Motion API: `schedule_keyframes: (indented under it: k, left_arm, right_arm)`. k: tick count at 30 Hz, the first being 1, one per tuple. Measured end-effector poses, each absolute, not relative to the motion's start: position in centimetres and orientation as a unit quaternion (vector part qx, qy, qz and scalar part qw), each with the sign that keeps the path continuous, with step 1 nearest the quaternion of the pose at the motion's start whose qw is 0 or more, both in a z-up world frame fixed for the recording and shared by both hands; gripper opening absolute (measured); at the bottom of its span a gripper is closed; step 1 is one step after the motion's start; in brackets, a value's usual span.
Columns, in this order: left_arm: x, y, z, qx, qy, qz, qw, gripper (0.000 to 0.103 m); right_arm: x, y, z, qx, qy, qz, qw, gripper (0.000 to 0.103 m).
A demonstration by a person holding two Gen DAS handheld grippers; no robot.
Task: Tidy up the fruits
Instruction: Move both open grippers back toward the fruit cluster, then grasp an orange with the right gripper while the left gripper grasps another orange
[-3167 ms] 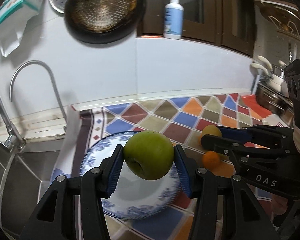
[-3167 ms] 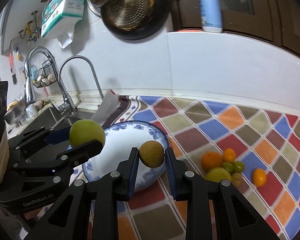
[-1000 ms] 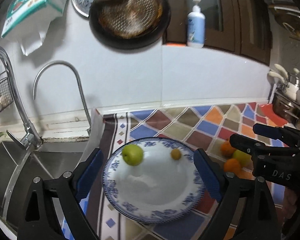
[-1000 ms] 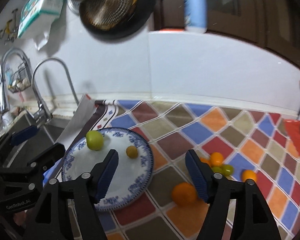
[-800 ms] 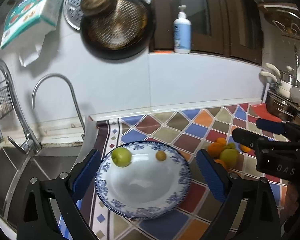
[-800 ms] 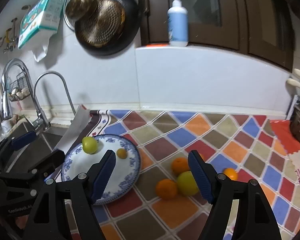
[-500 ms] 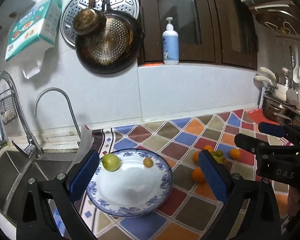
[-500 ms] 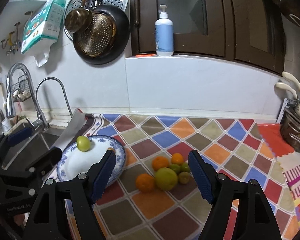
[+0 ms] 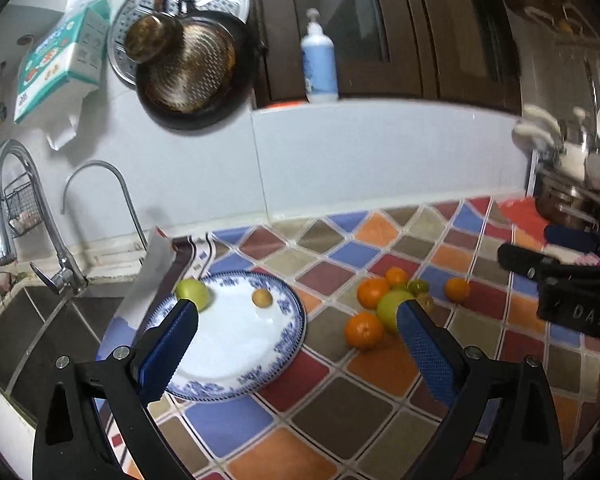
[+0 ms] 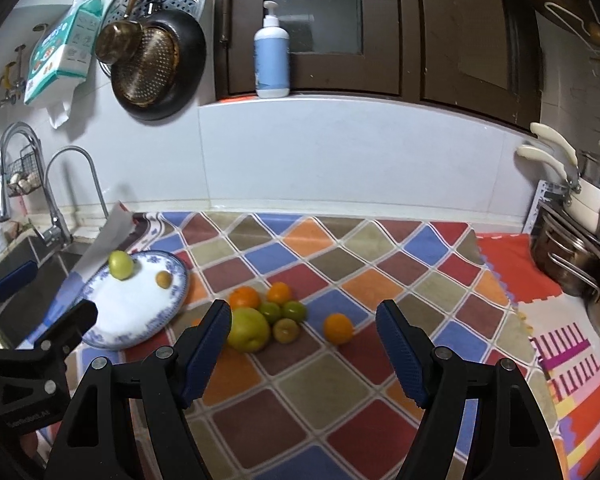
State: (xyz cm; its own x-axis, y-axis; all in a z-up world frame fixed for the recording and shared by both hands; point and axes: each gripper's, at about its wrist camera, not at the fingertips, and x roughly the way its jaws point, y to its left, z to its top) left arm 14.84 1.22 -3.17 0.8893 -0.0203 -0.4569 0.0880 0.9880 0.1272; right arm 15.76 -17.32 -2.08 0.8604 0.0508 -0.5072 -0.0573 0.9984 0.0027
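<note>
A blue-and-white plate [image 9: 236,376] [image 10: 112,320] lies on the patterned counter mat and holds a green apple [image 9: 193,293] [image 10: 121,265] and a small brown fruit [image 9: 262,298] [image 10: 163,279]. To its right lies a cluster of fruit: a big yellow-green apple [image 10: 249,330] [image 9: 392,310], several oranges [image 10: 244,298] [image 9: 364,331], small green fruits [image 10: 294,311], and one orange apart [image 10: 339,328] [image 9: 457,289]. My left gripper [image 9: 296,344] is open and empty above the plate's right side. My right gripper [image 10: 303,344] is open and empty above the cluster.
A sink [image 9: 28,332] with taps [image 9: 40,216] lies left of the plate. Pots [image 10: 572,256] stand at the right edge. A pan [image 10: 156,68] hangs on the wall, and a soap bottle [image 10: 271,56] stands on the ledge.
Both grippers let go of their fruits, the green apple and small brown fruit, onto the plate, opened wide and pulled back and up. The views now take in the fruit cluster.
</note>
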Motion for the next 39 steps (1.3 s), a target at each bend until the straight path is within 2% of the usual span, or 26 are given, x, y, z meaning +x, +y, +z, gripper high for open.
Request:
schedule_keyframes:
  k: [10, 23, 33, 39]
  left_arm:
    - [17.3, -1.6, -7.4, 0.114, 0.287, -0.038, 0.95, 0.101]
    - [22.1, -3.2, -10.9, 0.141, 0.342, -0.055, 0.928, 0.081]
    - [24.8, -4.0, -12.4, 0.135, 0.374, -0.082, 0.914, 0.072]
    - [25.8, -4.1, -12.5, 0.125, 0.383, -0.093, 0.911, 0.062]
  right_arm:
    - [18.0, -19.4, -5.8, -0.038, 0.31, 0.032, 0.949, 0.075]
    - [23.5, -20.6, -9.8, -0.034, 0.369, 0.043, 0.928, 0.074]
    - [26.7, -21.3, -12.0, -0.009, 0.402, 0.051, 0.914, 0.065]
    - [27.9, -21.4, -12.8, -0.003, 0.411, 0.058, 0.91, 0.057]
